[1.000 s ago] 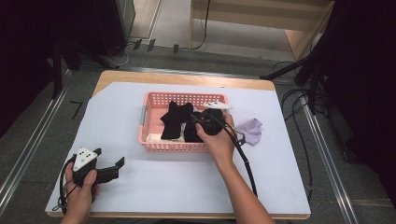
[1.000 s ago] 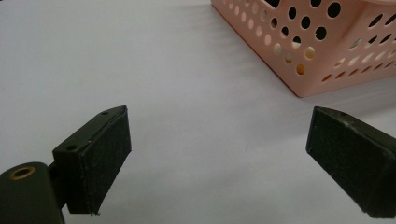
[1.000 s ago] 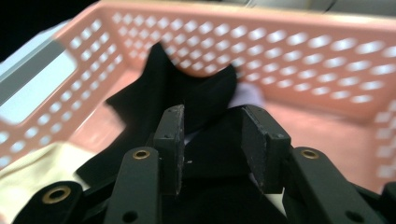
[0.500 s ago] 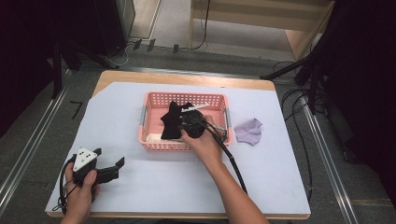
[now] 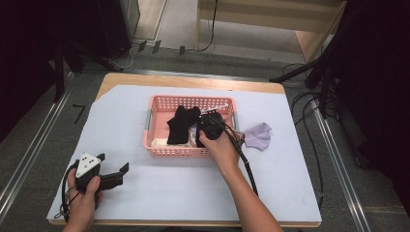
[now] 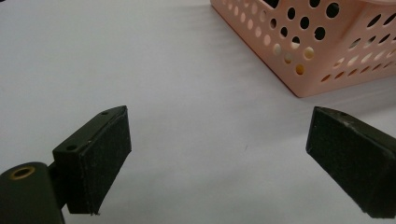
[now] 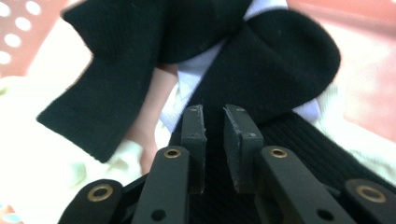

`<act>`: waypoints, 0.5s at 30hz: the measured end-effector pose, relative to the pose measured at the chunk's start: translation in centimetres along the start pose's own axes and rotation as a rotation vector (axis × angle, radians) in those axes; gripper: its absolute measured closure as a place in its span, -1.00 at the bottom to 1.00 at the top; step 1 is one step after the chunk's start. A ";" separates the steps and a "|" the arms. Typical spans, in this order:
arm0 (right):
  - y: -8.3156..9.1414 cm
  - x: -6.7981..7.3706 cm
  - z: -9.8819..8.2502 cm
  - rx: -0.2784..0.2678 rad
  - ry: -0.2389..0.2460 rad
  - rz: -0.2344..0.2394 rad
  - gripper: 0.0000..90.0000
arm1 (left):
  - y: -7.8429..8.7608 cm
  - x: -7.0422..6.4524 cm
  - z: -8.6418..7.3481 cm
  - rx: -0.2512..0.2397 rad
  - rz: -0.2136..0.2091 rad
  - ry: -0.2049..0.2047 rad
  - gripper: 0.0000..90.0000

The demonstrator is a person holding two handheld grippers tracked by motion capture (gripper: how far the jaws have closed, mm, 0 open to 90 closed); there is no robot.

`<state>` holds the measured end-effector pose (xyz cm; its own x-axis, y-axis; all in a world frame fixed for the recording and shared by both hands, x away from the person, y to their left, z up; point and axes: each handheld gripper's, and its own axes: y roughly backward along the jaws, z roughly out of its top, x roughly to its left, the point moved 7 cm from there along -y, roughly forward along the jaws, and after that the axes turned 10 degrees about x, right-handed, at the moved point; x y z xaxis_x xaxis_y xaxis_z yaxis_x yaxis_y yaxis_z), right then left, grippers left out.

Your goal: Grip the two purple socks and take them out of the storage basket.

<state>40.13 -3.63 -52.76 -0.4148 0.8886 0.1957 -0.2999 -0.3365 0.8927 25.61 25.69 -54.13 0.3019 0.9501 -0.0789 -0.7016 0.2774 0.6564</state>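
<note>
Fingers [image 7: 194, 135] of the right gripper [image 7: 215, 116] stand close together with a thin gap, down in the pink basket [image 5: 157, 116] right over a black sock [image 7: 261, 65]. I cannot tell if they pinch the cloth. They have just been closing and then opened a tiny bit. The black sock lies in the middle of the basket on some pale cloths [image 7: 51, 154].

The left gripper [image 5: 113, 178] rests on the white surface [image 5: 169, 193] near the front left corner, its fingers [image 6: 100, 154] wide apart with nothing between them.

A second ago the right gripper was at the basket's right end, near the purple cloth [image 5: 257, 135]; now it is over the middle.
</note>
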 end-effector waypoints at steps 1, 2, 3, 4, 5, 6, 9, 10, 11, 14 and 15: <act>0.2 0.2 0.1 -0.025 0.007 0.010 0.64 | 0.0 0.0 0.0 0.000 -0.001 0.000 -0.84; 0.4 0.6 0.3 -0.056 0.029 0.030 0.54 | 0.0 0.0 0.0 0.000 0.000 0.001 -0.84; 0.5 0.9 0.5 -0.081 0.049 0.039 0.49 | 0.0 0.0 0.0 0.003 0.003 0.001 -0.84; 0.7 1.5 0.6 -0.104 0.078 0.048 0.48 | 0.0 0.0 0.0 0.004 0.003 0.001 -0.84; 0.8 2.0 0.7 -0.112 0.092 0.056 0.48 | 0.0 0.0 0.0 0.004 0.004 0.000 -0.84; 0.8 2.5 0.8 -0.124 0.116 0.066 0.48 | 0.0 0.0 0.0 0.002 0.001 0.000 -0.84; 0.2 3.5 1.0 -0.098 0.145 0.079 0.57 | 0.0 0.0 0.0 0.002 0.001 -0.001 -0.84; -0.2 3.5 1.0 -0.076 0.154 0.068 0.64 | 0.0 0.0 0.0 0.002 0.003 -0.005 -0.84; -0.5 3.4 0.8 -0.028 0.140 0.060 0.68 | 0.0 0.0 0.0 -0.002 0.003 -0.005 -0.84; -0.8 3.0 0.6 0.028 0.074 0.082 0.69 | 0.0 0.0 0.0 -0.003 -0.001 -0.001 -0.84; -0.7 2.7 0.7 0.030 0.066 0.066 0.69 | 0.0 0.0 0.0 -0.003 -0.001 -0.002 -0.84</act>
<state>39.79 -0.78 -52.62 -0.4890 0.8420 0.2279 -0.2446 -0.3832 0.8907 25.60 25.70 -54.12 0.3039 0.9495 -0.0785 -0.7034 0.2792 0.6537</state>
